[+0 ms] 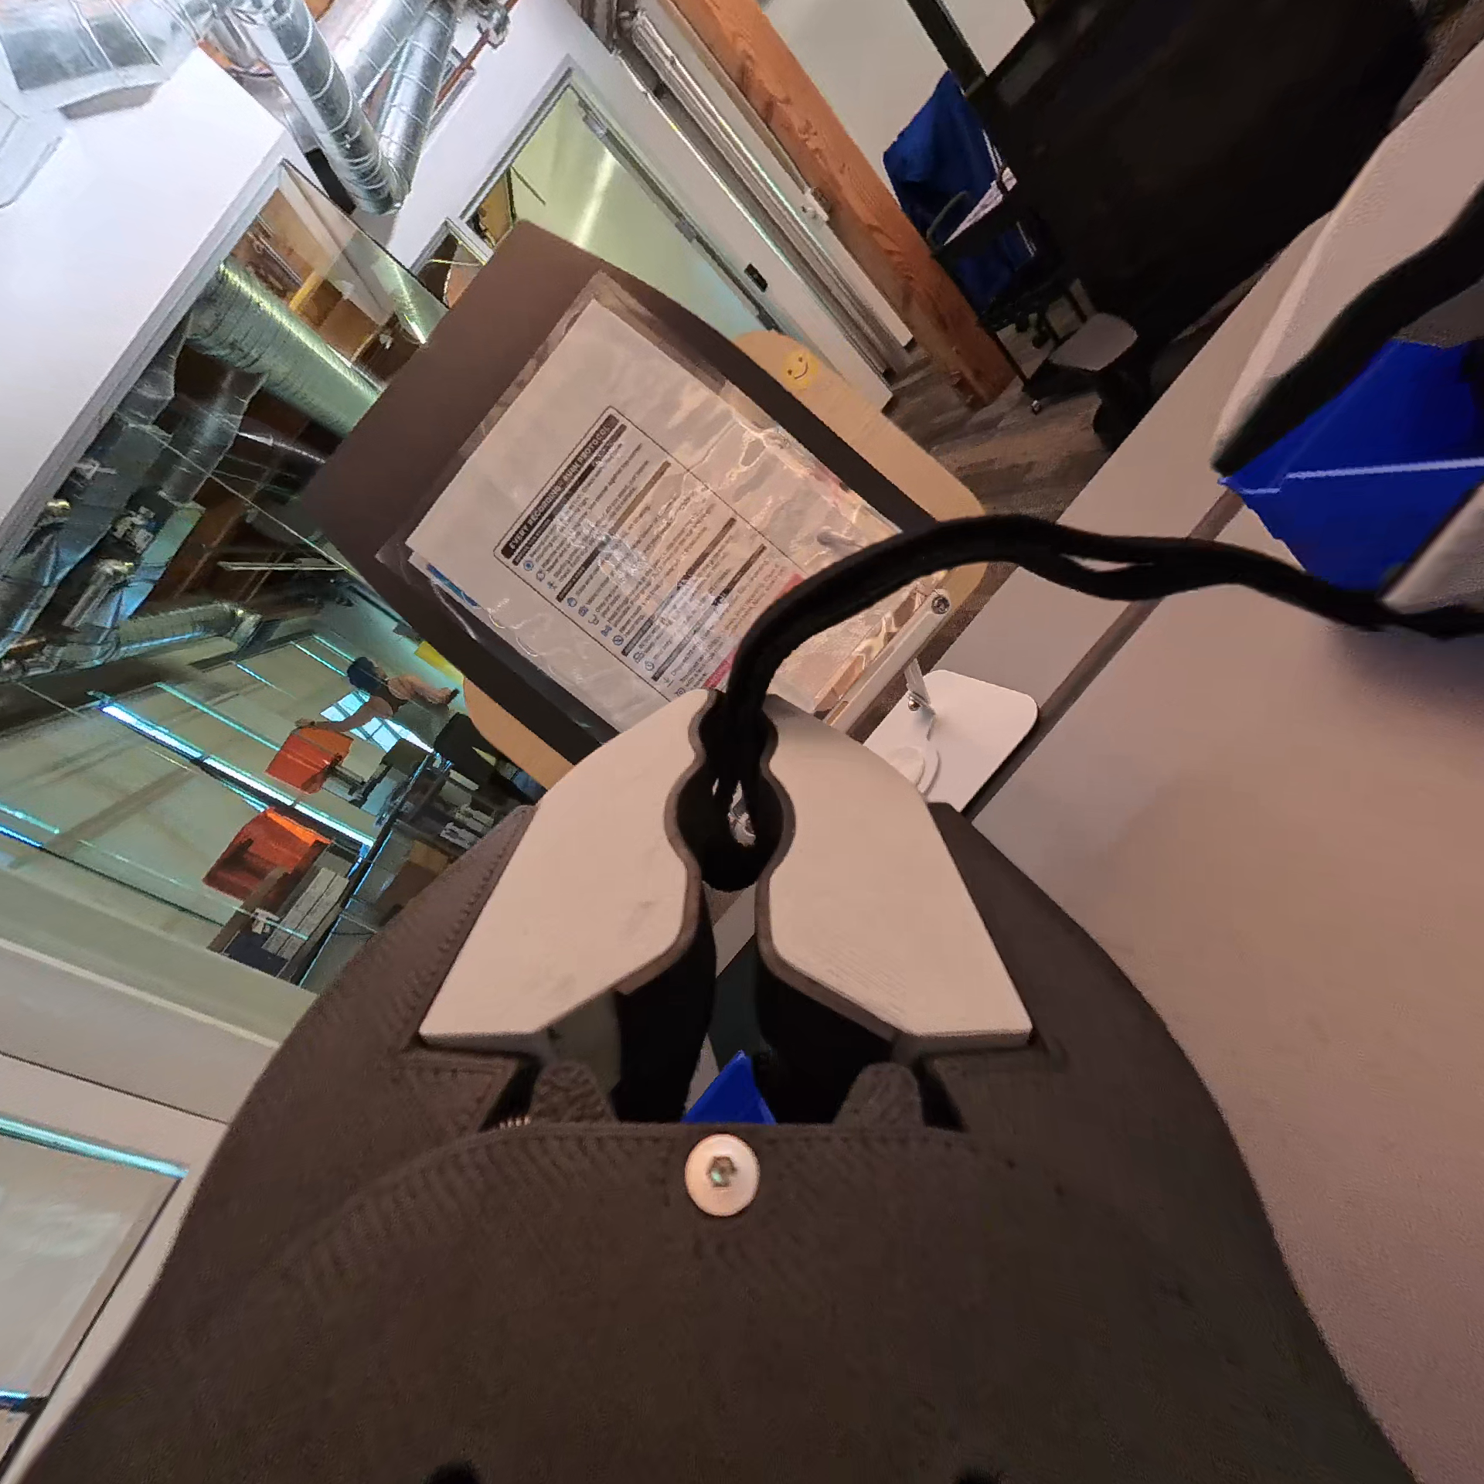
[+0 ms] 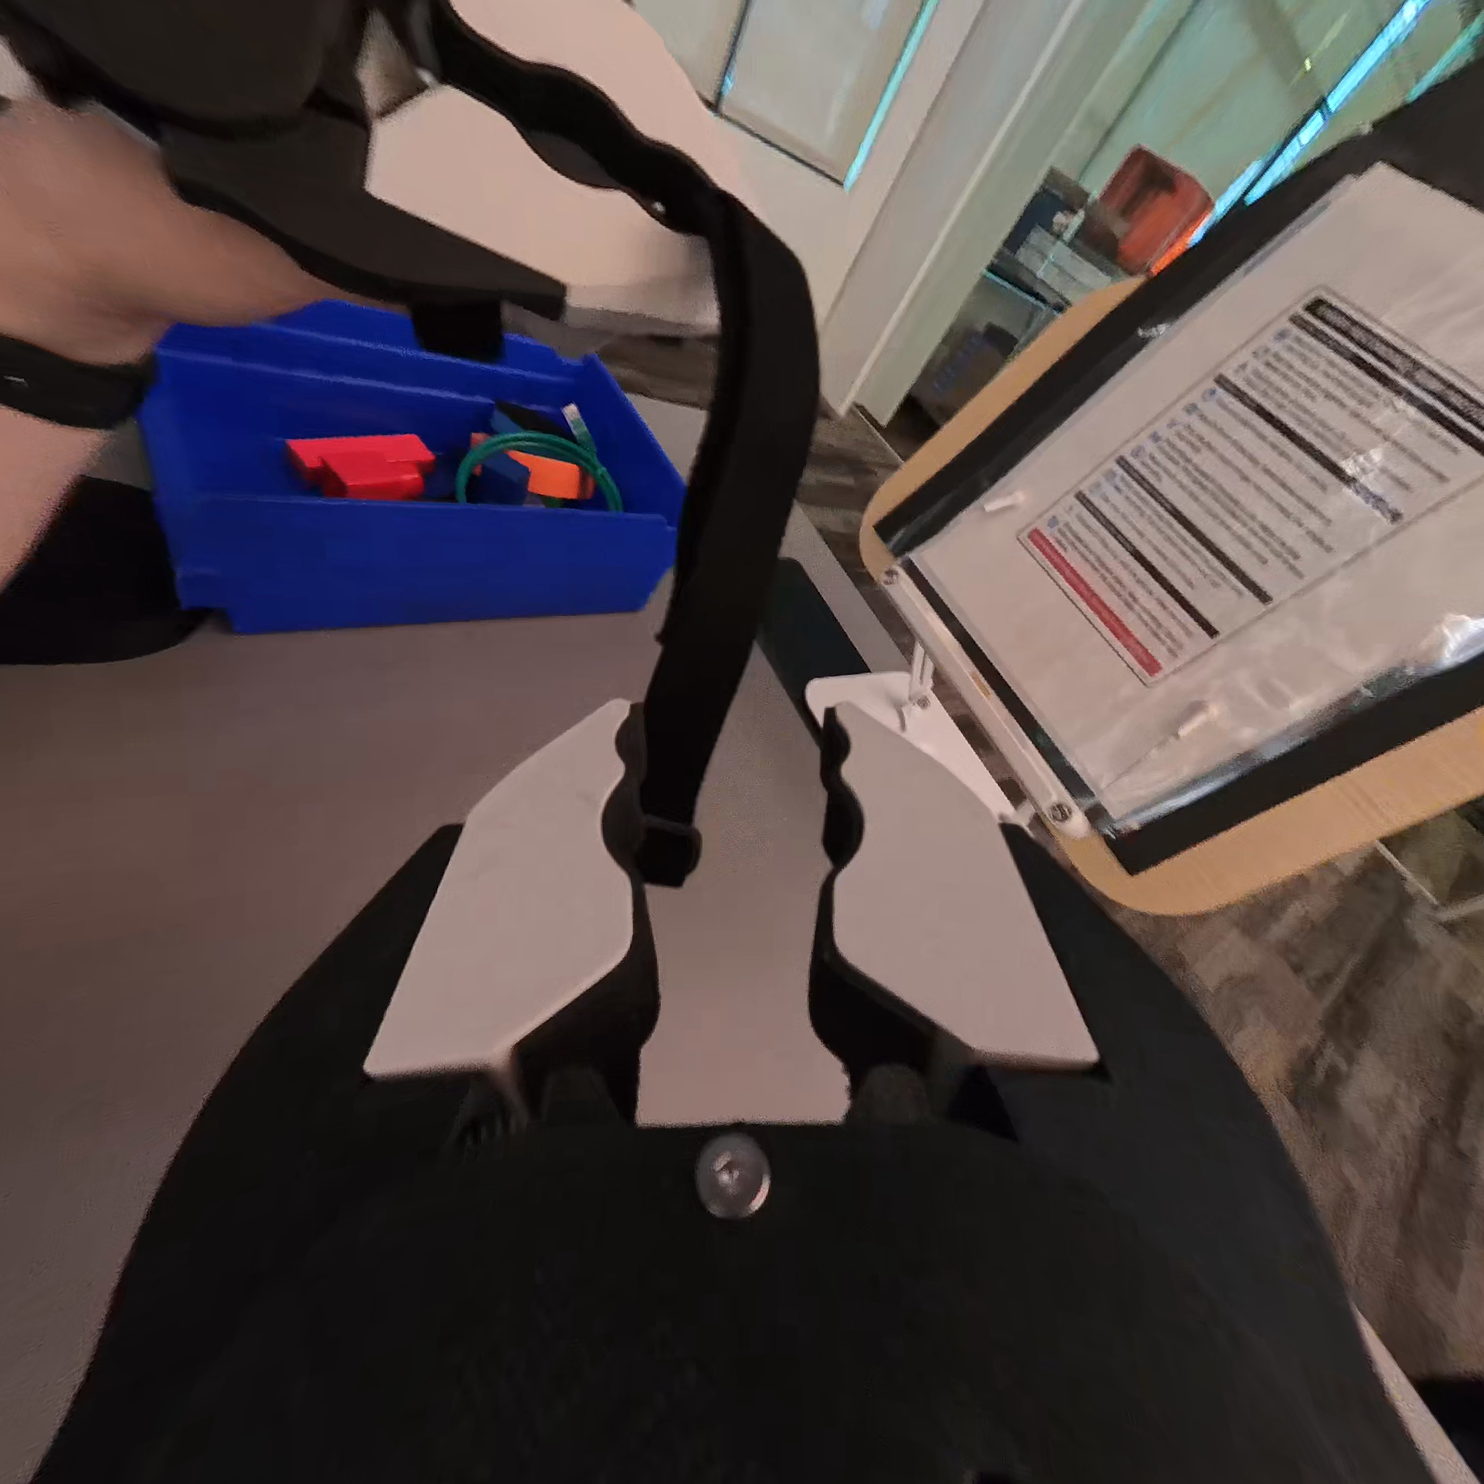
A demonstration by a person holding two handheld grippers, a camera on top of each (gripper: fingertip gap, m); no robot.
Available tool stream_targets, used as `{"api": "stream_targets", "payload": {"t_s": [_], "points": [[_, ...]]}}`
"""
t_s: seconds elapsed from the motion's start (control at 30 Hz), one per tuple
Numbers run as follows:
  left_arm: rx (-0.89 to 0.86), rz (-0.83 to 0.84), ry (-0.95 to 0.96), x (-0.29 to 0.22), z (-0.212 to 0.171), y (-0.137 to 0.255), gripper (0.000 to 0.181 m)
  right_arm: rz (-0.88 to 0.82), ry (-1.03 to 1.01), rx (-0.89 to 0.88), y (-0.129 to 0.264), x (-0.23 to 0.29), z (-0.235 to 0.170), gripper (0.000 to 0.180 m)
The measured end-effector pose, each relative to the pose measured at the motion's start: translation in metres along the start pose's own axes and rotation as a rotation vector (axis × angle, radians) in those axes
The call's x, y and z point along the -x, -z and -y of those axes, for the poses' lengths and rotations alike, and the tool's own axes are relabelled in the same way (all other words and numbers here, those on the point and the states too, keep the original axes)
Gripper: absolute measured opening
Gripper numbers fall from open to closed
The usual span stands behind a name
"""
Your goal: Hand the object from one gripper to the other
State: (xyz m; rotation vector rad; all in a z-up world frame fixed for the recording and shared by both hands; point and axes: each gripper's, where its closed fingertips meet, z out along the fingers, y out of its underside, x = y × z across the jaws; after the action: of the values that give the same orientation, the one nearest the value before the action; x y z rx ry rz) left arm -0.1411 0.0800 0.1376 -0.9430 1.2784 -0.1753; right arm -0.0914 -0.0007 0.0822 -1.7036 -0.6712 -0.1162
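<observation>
The left gripper (image 1: 732,727) has its pale grey fingers (image 1: 594,875) drawn tight together on a flat black fabric strap (image 1: 1036,540), the bunched end pinched in the round notch between them. From there the strap arcs up through the air and runs across to the right gripper (image 2: 723,723). That one stands with its fingers (image 2: 522,883) well parted; the strap's looped end lies against the inner edge of one finger, with the other finger clear of it, so nothing is clamped there. Below them is the grey table (image 2: 241,803), and on it a blue plastic bin (image 2: 401,554) holding red, orange and blue blocks and a coiled green cable (image 2: 546,450). A clear-covered printed sheet on a stand (image 2: 1204,522) sits just beside the right gripper.
</observation>
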Motion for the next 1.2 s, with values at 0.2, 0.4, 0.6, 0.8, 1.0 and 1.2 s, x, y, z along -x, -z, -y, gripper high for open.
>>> {"api": "stream_targets", "payload": {"t_s": [0.2,0.4,0.6,0.8,1.0,1.2], "points": [[-0.004,-0.021,-0.030,-0.010,0.007,0.000,0.004,0.036,-0.041,0.067,-0.007,0.005,-0.011,0.042],[-0.008,-0.039,-0.036,-0.015,0.011,0.002,0.004,0.056,-0.110,0.042,-0.006,0.001,-0.011,0.024],[-0.034,-0.094,0.190,-0.017,0.015,0.001,0.056,0.058,-0.286,-0.062,0.005,-0.017,-0.001,0.023],[-0.185,-0.330,0.633,-0.008,0.036,0.019,0.099,0.089,-0.780,-0.577,0.052,-0.076,0.027,0.022],[-0.163,-0.393,0.595,-0.020,0.035,0.020,0.084,0.340,-1.283,-1.055,0.093,-0.117,0.019,0.020],[-0.164,-0.326,0.353,-0.060,0.057,0.004,0.074,0.433,-1.297,-1.009,0.072,-0.095,0.030,0.020]]}}
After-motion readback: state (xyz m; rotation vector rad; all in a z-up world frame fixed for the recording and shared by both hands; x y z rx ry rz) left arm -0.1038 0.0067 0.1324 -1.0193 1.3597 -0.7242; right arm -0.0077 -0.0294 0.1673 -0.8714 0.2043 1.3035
